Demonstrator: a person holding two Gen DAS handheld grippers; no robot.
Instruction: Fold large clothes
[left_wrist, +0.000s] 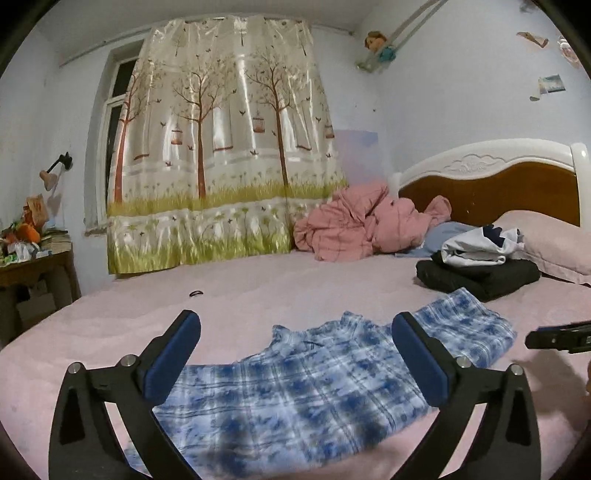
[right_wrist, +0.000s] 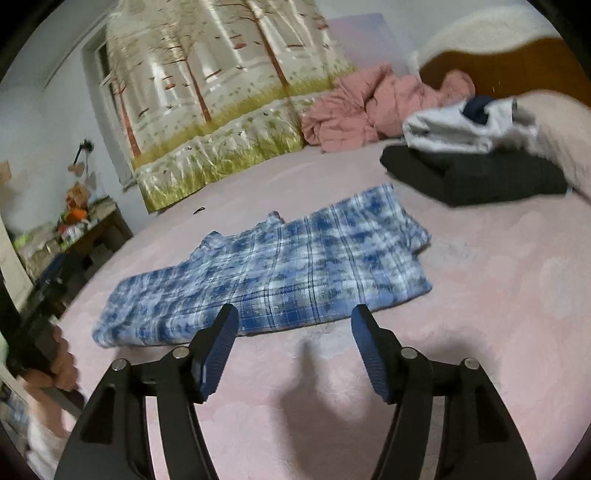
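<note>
A blue and white plaid shirt (left_wrist: 295, 384) lies folded into a long strip on the pink bed sheet (left_wrist: 221, 306). It also shows in the right wrist view (right_wrist: 280, 273). My left gripper (left_wrist: 295, 332) is open and empty, held just above the shirt's near part. My right gripper (right_wrist: 295, 332) is open and empty, above bare sheet just short of the shirt's near edge. The tip of the right gripper (left_wrist: 557, 338) shows at the right edge of the left wrist view.
A stack of folded clothes, black (left_wrist: 480, 277) under white (left_wrist: 476, 247), sits near the pillow (left_wrist: 554, 243). A crumpled pink quilt (left_wrist: 362, 225) lies by the headboard (left_wrist: 491, 192). A small black hair tie (left_wrist: 195, 293) lies on the sheet. A cluttered side table (left_wrist: 33, 258) stands left.
</note>
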